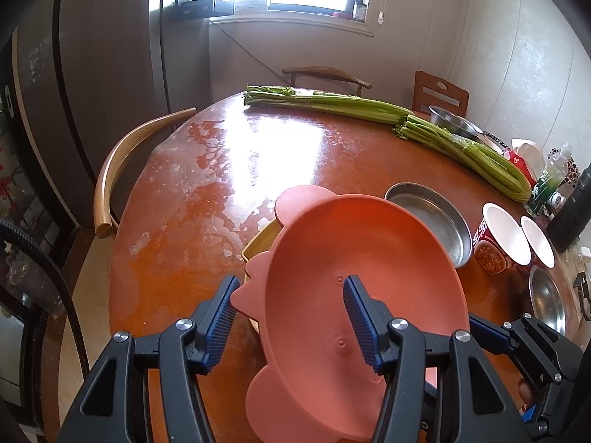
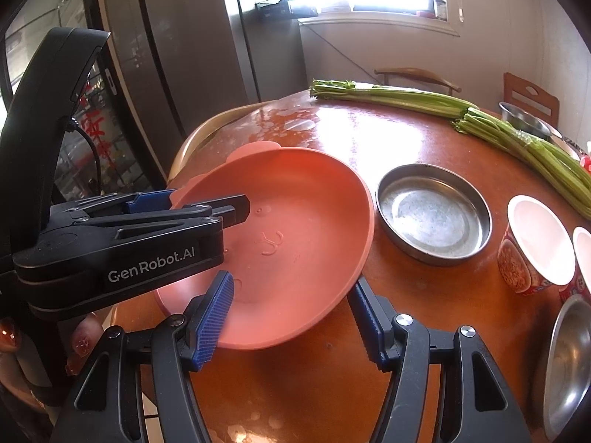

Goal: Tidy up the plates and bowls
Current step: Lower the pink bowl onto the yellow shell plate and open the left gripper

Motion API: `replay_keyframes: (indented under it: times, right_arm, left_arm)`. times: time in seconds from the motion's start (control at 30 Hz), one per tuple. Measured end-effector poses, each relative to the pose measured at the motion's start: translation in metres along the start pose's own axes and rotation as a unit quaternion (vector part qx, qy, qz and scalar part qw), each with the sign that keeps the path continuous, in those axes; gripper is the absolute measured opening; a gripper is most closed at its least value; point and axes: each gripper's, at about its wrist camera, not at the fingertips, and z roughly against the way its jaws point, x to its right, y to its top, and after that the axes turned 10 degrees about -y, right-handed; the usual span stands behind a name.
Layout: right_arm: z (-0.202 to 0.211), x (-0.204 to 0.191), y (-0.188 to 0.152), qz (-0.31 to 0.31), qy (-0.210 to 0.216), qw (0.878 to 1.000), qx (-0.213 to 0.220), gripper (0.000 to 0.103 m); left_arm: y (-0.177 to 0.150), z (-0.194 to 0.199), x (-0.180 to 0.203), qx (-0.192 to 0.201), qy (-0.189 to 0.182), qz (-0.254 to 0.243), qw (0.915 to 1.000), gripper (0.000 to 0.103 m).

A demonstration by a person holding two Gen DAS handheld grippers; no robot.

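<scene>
Pink animal-shaped plate (image 2: 295, 229), frame centre, tilted above wooden table (image 2: 443, 295): left edge clamped by left gripper (image 2: 207, 206), near edge nipped by right gripper (image 2: 291, 317). Yellow dish (image 1: 258, 243) mostly hidden beneath. Steel pan (image 2: 434, 214) just right; steel bowl (image 2: 569, 361) cut off lower right

Left gripper (image 1: 291, 321) grips the scalloped rim of a tilted pink plate (image 1: 354, 258) above a round wooden table (image 1: 177, 229), right gripper (image 1: 491, 336) at its far edge; a steel dish (image 1: 436, 221), paper cups (image 1: 506, 232) and celery (image 1: 369, 107) lie beyond
</scene>
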Motion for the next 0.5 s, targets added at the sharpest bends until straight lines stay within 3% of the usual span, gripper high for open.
replay_keyframes:
  times: [0.5]
  right_arm:
    - [-0.014,-0.008,0.014,-0.015,0.006,1.000,-0.005,0.066]
  left_arm:
    - [0.022,-0.017,-0.016,-0.010,0.010,-0.016,0.9998,0.058]
